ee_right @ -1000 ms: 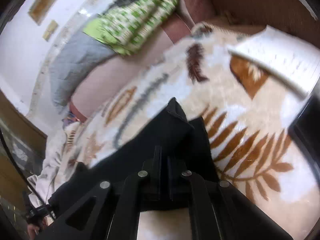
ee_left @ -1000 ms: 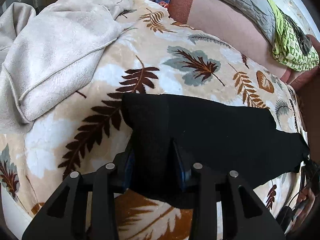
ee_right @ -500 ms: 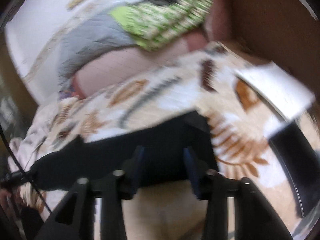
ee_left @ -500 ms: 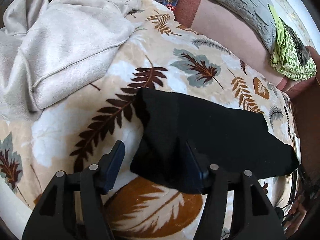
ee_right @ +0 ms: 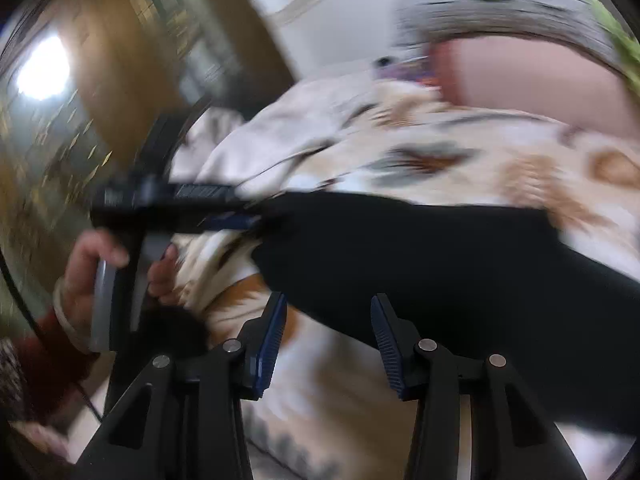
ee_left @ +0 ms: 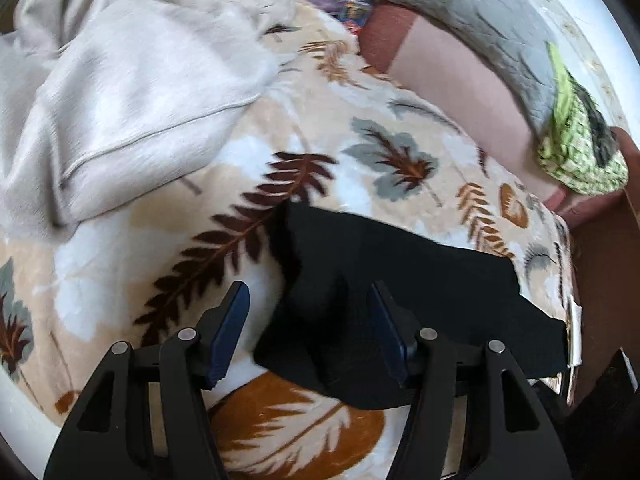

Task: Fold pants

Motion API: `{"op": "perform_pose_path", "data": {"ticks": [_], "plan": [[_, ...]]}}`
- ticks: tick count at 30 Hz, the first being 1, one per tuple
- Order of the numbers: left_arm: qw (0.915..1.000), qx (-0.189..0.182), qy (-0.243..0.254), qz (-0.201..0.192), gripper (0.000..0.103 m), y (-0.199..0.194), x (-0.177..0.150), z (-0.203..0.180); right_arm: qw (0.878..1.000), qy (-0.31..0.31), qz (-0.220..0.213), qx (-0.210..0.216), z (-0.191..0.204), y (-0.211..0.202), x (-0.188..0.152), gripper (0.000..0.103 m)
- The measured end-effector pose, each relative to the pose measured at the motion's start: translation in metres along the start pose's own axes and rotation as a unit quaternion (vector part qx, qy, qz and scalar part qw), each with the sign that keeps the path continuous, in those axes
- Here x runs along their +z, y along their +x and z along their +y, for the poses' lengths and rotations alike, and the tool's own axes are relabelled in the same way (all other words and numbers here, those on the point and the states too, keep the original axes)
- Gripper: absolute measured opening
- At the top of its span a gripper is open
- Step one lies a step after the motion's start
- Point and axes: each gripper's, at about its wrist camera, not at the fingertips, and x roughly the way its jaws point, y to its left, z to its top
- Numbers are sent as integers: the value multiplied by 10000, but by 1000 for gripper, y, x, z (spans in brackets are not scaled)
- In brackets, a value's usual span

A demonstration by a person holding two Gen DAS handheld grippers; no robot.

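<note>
On the leaf-print blanket (ee_left: 360, 168) black pants (ee_left: 420, 292) lie folded; left gripper (ee_left: 308, 332) and right gripper (ee_right: 328, 340) both gape, released; regrasp at outer edges, squarely.

left gripper (ee_left: 310, 330): jaws apart, nothing clamped | black pants (ee_left: 400, 300): folded, on leaf-print blanket (ee_left: 280, 152)

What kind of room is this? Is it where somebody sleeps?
Probably a bedroom. A fleece blanket printed with brown leaves covers what looks like a bed, a grey quilted pillow lies at its far edge, and folded black pants rest on top.
</note>
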Motion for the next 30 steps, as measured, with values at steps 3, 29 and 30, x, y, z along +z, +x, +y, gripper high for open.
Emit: {"op": "perform_pose_path", "data": {"ticks": [3,29,30], "plan": [[10000,-79,37,-10,60,0,5,-2,9992,-246,106,296,27,41,12,47],[9996,66,-35,-283,60,-17,9,19,9951,867,-206,438,-26,38,28,41],[9995,75,54,-292,60,-17,8,14,9947,949,-370,142,-41,24,31,42]]}}
